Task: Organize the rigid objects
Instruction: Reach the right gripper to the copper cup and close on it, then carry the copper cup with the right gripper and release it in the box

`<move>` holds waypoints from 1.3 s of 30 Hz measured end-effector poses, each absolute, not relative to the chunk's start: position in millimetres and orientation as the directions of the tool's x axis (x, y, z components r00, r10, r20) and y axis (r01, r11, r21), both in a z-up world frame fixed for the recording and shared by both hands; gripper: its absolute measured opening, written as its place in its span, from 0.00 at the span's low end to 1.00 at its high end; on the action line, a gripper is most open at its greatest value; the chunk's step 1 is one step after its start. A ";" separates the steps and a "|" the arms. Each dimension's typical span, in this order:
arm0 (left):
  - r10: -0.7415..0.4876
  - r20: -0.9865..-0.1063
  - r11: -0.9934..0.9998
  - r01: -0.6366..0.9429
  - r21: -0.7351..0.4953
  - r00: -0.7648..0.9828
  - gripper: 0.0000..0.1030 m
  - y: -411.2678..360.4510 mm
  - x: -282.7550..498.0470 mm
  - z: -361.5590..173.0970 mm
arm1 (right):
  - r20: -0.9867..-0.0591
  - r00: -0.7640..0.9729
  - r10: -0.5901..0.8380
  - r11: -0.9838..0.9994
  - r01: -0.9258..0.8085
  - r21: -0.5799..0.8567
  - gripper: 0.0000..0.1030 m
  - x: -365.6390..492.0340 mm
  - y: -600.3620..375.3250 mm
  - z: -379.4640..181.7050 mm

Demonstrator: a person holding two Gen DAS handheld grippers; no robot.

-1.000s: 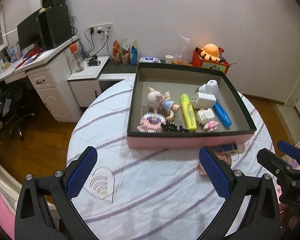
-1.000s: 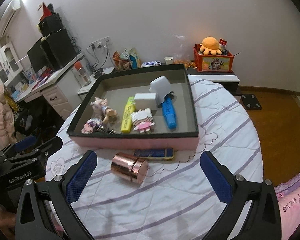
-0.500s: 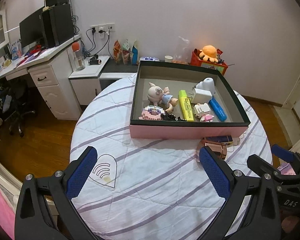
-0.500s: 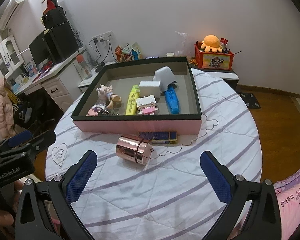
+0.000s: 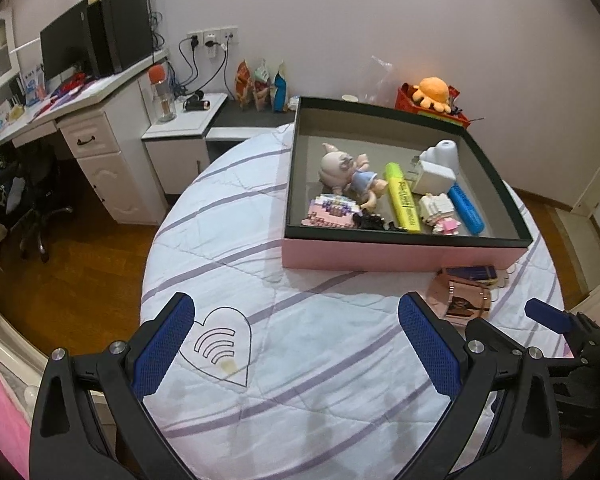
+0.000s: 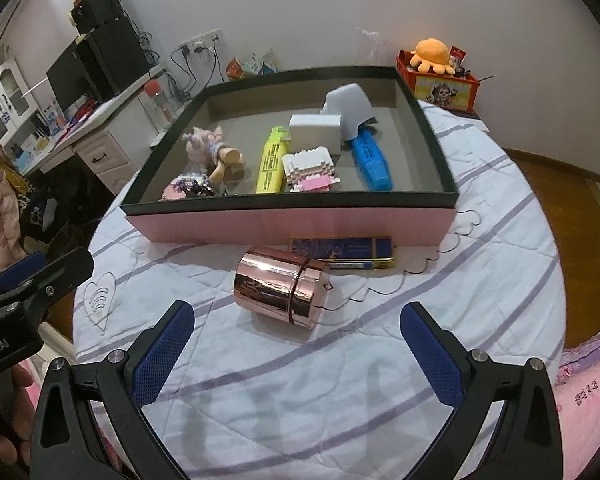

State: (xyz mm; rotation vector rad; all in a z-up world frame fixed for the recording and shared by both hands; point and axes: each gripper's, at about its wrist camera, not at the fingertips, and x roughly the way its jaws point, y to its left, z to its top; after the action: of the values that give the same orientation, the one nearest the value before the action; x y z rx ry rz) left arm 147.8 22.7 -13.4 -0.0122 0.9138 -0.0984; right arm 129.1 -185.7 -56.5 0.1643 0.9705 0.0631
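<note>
Both grippers empty, jaws spread wide. Right gripper (image 6: pixel 296 344) hovers low over the striped tablecloth (image 6: pixel 500 280), lower centre of its frame; left gripper (image 5: pixel 296 344) likewise over bare cloth, nothing between its pads. Box (image 6: pixel 292 222), pink wall and dark rim, fills upper centre of the right wrist view and already holds a pig figurine (image 6: pixel 214 152), yellow highlighter (image 6: pixel 272 162), blue highlighter (image 6: pixel 372 160), white block (image 6: pixel 316 132), a brick-built toy (image 6: pixel 310 170) and a few smaller pieces. Two things remain outside: rose-gold canister (image 6: pixel 282 286) on its side, just ahead of the right gripper's opening, and a flat blue-and-gold case (image 6: pixel 344 252) between canister and box wall, touching or nearly touching the wall. Judged step: the approach to pick up the canister, with most of the sorting done. Next move calls for advancing the right jaws around the canister's round body, squarely across its width, since a smooth cylinder on its side looks apt to roll or slip. Right wrist view shows canister and case plainly and whole. Left wrist view gives them only at lower right, canister (image 5: pixel 460 300) part-hidden by its own finger, but shows the right gripper's blue tip (image 5: pixel 546 316) at far right edge and a heart motif (image 5: pixel 218 346) on the cloth.
</note>
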 end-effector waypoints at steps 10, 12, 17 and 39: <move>-0.121 -0.814 0.992 0.091 -0.084 0.568 1.00 35.5 176.3 -37.9 | -0.849 0.523 0.077 0.982 0.108 0.155 0.97 154.6 -170.3 -81.9; -0.131 -0.819 0.991 0.100 -0.090 0.559 1.00 36.0 180.0 -42.4 | -0.856 0.512 0.064 0.982 0.122 0.146 0.86 157.1 -166.7 -87.8; -0.144 -0.822 0.989 0.110 -0.100 0.551 1.00 36.0 183.6 -47.6 | -0.867 0.498 0.031 0.980 0.155 0.124 0.57 161.4 -167.0 -97.7; -0.134 -0.770 0.990 0.116 -0.078 0.623 1.00 13.3 199.6 -12.5 | -0.767 0.633 0.108 0.982 0.051 0.181 0.57 155.0 -189.7 -31.9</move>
State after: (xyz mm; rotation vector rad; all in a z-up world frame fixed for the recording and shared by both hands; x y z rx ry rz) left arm 199.6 13.3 -12.5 -0.0214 0.8863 -0.1432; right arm 155.0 -189.7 -31.9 0.1924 0.8863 0.0330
